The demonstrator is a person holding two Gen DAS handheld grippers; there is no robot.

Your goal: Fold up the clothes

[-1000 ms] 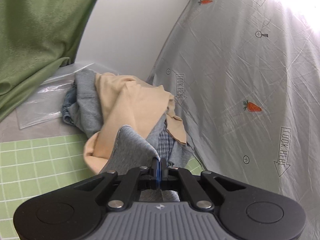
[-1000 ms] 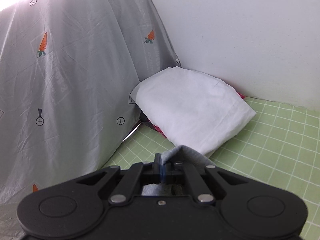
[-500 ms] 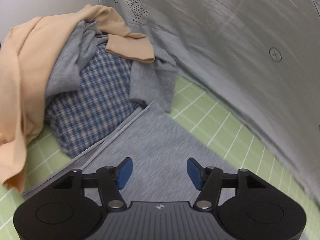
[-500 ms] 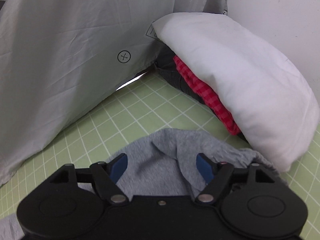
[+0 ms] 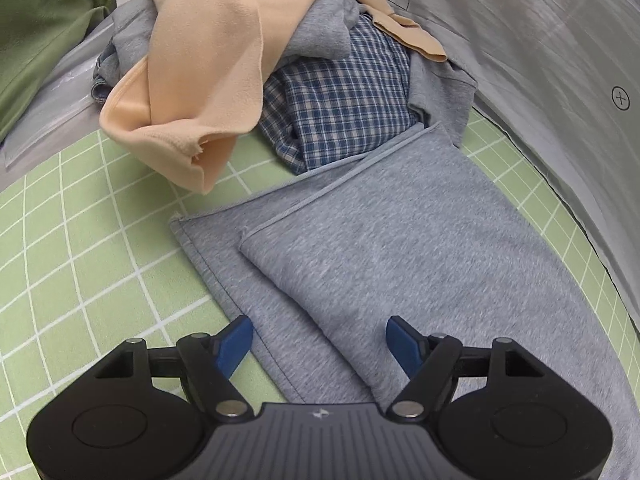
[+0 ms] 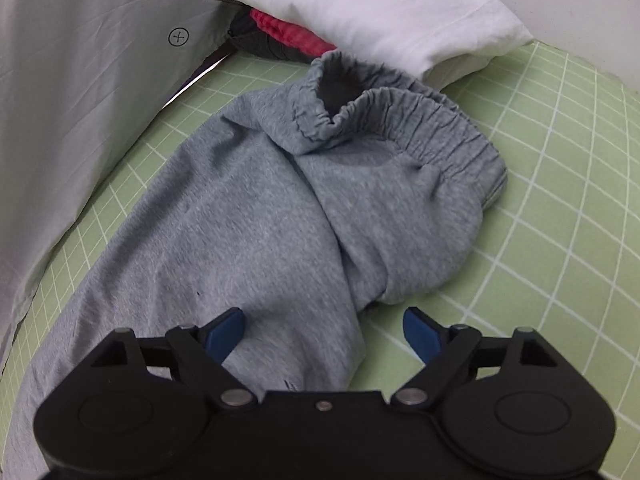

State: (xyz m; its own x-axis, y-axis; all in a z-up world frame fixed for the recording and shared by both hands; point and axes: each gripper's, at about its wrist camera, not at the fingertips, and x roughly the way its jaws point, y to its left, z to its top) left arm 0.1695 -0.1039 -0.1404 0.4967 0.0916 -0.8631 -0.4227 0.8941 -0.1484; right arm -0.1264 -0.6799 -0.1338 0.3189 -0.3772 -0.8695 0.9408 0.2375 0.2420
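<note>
Green grid tabletop [image 5: 80, 240]. Both my claws, left [image 5: 319, 344] and right [image 6: 324, 330], spread, empty. Grey sweatpants [image 6: 260, 240]: soft, limp; I'd pinch waistband [image 6: 420, 120] and hems.

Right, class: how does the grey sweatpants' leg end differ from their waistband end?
The leg end lies flat, its hems straight; the waistband end is bunched, elastic gathered and partly standing open. The leg end touches the unfolded pile; the waistband end reaches the folded stack. Both are grey, on the green mat.

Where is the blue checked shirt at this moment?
In the left wrist view, the checked shirt lies in the clothes pile at the top centre, under the beige garment and just beyond the leg ends of the grey pants.
</note>
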